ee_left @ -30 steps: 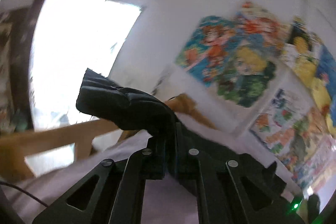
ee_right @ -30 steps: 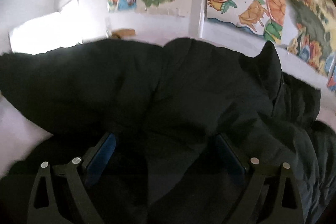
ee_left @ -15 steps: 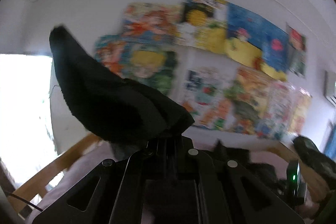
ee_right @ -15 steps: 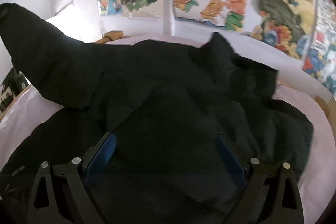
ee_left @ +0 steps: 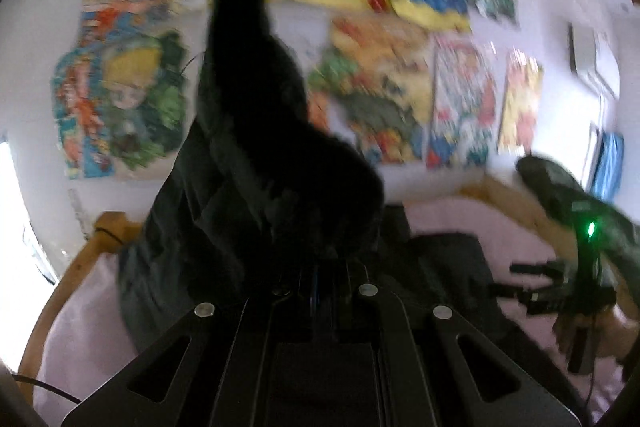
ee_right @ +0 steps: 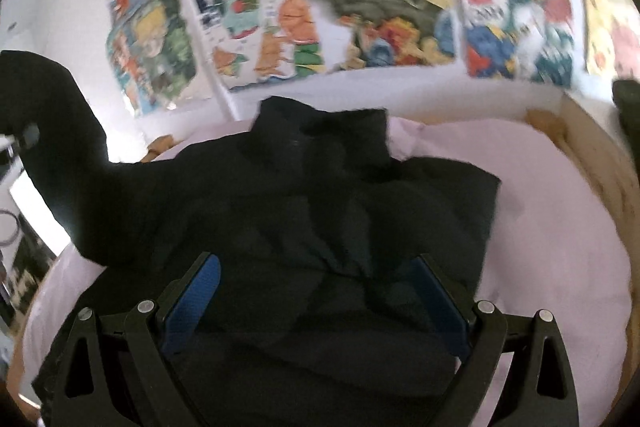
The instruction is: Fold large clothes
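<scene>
A large black garment [ee_right: 320,211] lies spread on a pink bed sheet [ee_right: 552,227]. My left gripper [ee_left: 316,283] is shut on a black sleeve [ee_left: 248,131], which stands up in front of it. The lifted sleeve also shows at the left of the right wrist view [ee_right: 56,131]. My right gripper [ee_right: 316,291] is open over the garment's near part, its blue pads [ee_right: 196,295] wide apart with cloth below them. The right gripper also shows at the right of the left wrist view [ee_left: 560,287].
A wooden bed frame [ee_right: 600,167] rims the sheet. The white wall behind carries several colourful posters [ee_right: 360,7]. A bright window [ee_left: 12,227] is at the far left. A cable [ee_left: 44,387] runs along the bed's left edge.
My left gripper has swung right with the sleeve, from facing the window to facing the posters. The right gripper has pulled back and more pink sheet shows.
</scene>
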Tool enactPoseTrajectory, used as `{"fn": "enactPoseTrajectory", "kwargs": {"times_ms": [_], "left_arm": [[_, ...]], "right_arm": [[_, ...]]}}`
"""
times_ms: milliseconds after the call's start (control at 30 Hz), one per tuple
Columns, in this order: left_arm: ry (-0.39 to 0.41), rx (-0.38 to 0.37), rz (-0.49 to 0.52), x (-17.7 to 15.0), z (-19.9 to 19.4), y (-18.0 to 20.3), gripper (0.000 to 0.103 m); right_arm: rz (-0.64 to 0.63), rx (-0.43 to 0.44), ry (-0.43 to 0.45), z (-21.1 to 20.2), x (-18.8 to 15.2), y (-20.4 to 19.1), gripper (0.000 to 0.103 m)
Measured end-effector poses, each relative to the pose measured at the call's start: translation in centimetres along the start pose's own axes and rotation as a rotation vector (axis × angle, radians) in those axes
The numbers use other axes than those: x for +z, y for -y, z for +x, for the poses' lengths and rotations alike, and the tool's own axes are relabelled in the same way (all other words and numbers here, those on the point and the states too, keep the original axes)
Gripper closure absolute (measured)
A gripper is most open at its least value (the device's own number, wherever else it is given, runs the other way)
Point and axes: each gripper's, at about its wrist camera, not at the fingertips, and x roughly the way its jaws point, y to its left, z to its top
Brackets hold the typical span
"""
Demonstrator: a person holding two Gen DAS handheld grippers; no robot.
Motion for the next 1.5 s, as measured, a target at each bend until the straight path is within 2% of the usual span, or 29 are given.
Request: {"fn": "enactPoseTrajectory", "kwargs": {"times_ms": [133,300,467,533,600,700,767,900,1067,1167,1300,1367,1400,1433,1467,1500], "left_arm": [[-0.107,-0.026,0.056,-2.8,5.4,4.2,0.1],[-0.207,-0.081,0.117,-7.7,10.1,8.2,0.1],[-0.267,-0.156,0.128,-11.5,12.5,9.2,0.101],[-0.301,-0.19,0.108,-12.4,13.4,8.7,0.1],[-0.313,-0.211,0.075,-13.4,13.2,7.8,0.099],[-0.343,-0.241,0.036,-13.1,14.0,7.0,0.098],[-0.347,-0.25,0.03,-12.9,14.1,6.9,0.098],[-0.353,-0.25,0.041,-13.2,13.9,7.2,0.096],[-0.359,-0.255,0.032,-13.7,13.8,7.3,0.096],[-0.352,-0.259,0.035,-13.7,13.7,7.2,0.095],[-0.345,-0.26,0.033,-13.6,13.7,7.2,0.093],[-0.335,-0.265,0.031,-13.7,13.6,7.2,0.091],[-0.33,-0.267,0.032,-13.7,13.5,7.3,0.089],[-0.327,-0.268,0.036,-13.7,13.4,7.3,0.085],[-0.326,-0.276,0.037,-13.7,13.4,7.4,0.08],[-0.325,-0.306,0.038,-13.7,13.3,7.6,0.056]], "right_arm": [[0.075,0.013,-0.036,1.3,-0.9,3.2,0.006],[0.184,0.046,-0.083,2.8,-2.5,6.3,0.006],[0.276,0.114,-0.109,3.5,-3.8,8.0,0.006],[0.335,0.168,-0.103,3.6,-4.1,8.7,0.006],[0.426,0.271,-0.089,3.6,-4.5,9.6,0.006],[0.547,0.415,-0.089,4.2,-4.9,10.4,0.006],[0.616,0.478,-0.112,5.0,-5.1,10.5,0.006],[0.651,0.448,-0.114,5.7,-4.5,10.2,0.004],[0.643,0.396,-0.071,5.8,-3.4,9.6,0.006],[0.592,0.332,-0.079,6.0,-2.9,8.6,0.014],[0.564,0.255,-0.122,6.8,-2.8,7.7,0.018],[0.592,0.253,-0.129,7.3,-3.1,7.8,0.022],[0.611,0.264,-0.132,7.6,-3.2,7.9,0.029],[0.629,0.279,-0.138,8.0,-3.2,8.0,0.038],[0.641,0.29,-0.142,8.1,-3.2,8.1,0.043],[0.654,0.307,-0.145,8.3,-3.2,8.0,0.05]]}}
